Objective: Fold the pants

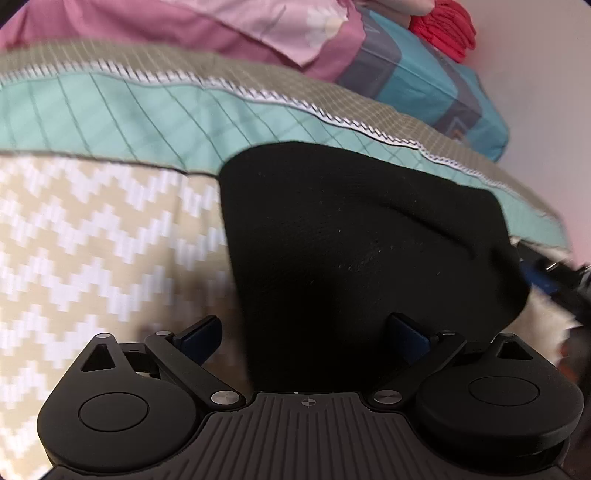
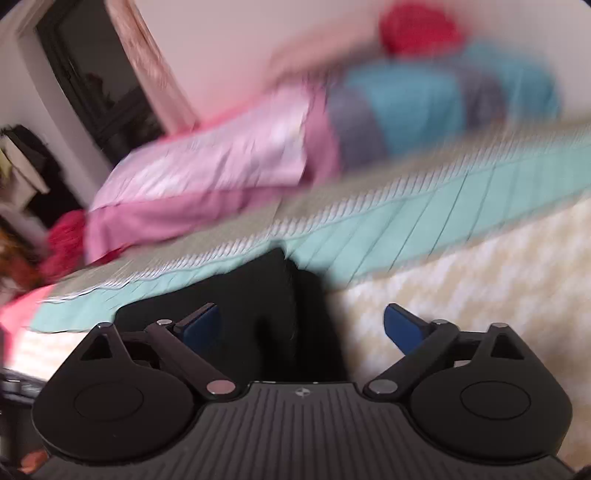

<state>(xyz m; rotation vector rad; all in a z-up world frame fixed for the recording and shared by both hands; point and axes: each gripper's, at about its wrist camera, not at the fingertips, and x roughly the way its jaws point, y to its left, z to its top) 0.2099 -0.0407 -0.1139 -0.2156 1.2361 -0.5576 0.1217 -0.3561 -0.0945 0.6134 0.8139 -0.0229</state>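
Left gripper (image 1: 306, 332) spread wide, nothing clamped; black pants (image 1: 362, 236) bunched just ahead, between the blue pads (image 1: 201, 334). Right gripper (image 2: 301, 325) likewise agape, pants (image 2: 258, 295) ahead-left. Beyond: chevron bedspread (image 1: 92, 240), teal band (image 1: 110, 114).

Zigzag cream bedspread (image 1: 92, 240) with teal band (image 1: 110, 107), pink pillow (image 1: 184, 29), blue pillow (image 1: 424, 81), red cloth (image 1: 447, 26).

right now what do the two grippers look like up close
Both match: the left gripper and right gripper are matte black, with a ribbed base plate bearing a small crosshair mark, two round housings, angled link arms on silver pins, and dark blue fingers. No cables or sleeves show.
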